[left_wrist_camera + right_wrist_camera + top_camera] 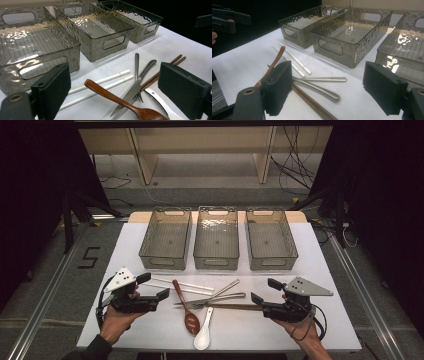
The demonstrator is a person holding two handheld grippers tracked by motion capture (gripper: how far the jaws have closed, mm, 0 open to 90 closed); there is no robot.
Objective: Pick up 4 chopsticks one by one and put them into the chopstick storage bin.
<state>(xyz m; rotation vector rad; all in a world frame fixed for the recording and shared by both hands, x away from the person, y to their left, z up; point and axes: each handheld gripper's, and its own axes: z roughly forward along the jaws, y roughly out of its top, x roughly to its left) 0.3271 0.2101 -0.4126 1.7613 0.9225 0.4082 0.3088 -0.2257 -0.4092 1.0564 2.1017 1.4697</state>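
Cutlery lies loose in the middle of the white table (320, 270): a wooden spoon (185, 307), a white spoon (203, 332), two white chopsticks (187, 284), a metal knife and fork (220, 296) and brown chopsticks (235, 306). My left gripper (153, 286) is just left of the pile, open and holding nothing. My right gripper (265, 290) is just right of it, also open and holding nothing. In the left gripper view the wooden spoon (105, 92) and knife (132, 91) lie ahead of the open jaws. In the right gripper view the metal handles (324, 79) and brown chopsticks (312, 103) lie ahead.
Three smoked clear bins stand in a row behind the cutlery: left (164, 261), middle (216, 262), right (274, 262), with nothing in them. Bare table lies along the front edge and both sides. Beyond the table are a shelf unit and floor cables.
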